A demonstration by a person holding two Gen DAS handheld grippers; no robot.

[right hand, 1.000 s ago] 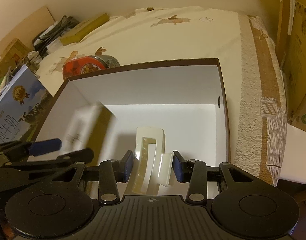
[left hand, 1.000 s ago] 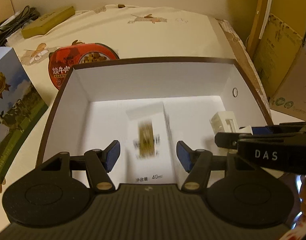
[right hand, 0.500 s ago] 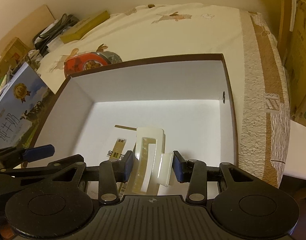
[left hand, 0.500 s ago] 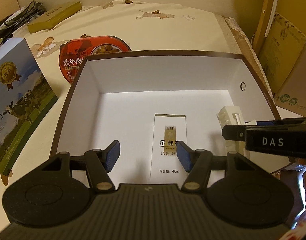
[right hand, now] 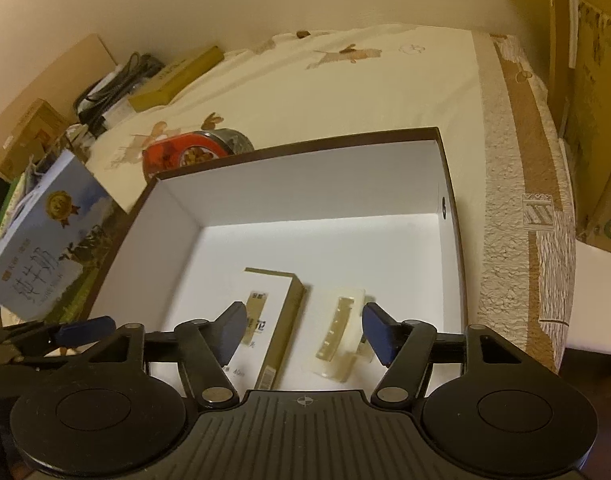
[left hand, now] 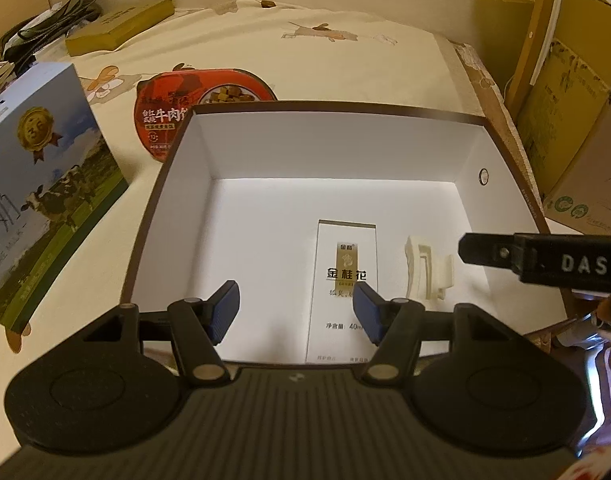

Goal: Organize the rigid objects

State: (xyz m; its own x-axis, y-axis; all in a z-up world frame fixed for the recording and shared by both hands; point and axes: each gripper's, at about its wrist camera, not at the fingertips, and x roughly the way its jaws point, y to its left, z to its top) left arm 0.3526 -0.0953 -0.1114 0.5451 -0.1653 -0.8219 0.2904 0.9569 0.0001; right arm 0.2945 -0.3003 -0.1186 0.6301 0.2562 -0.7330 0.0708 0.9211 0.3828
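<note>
While its jaws have just been opening, the right hand-held gripper (right hand: pixel 303 330) stands released, the cream clip (right hand: pixel 339 338) dropped beside the carton (right hand: pixel 271 326) inside the box (right hand: pixel 305 168); the left hand-held gripper (left hand: pixel 295 306) hangs empty too.

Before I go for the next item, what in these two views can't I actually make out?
- White carton: lower print hidden behind left claw, left wrist view.
- Cream plastic clip: blurred in right wrist view; whether it lies settled is unclear.
- Red food tub: half hidden behind storage box wall.
- Milk box: cut off by frame edge.
</note>
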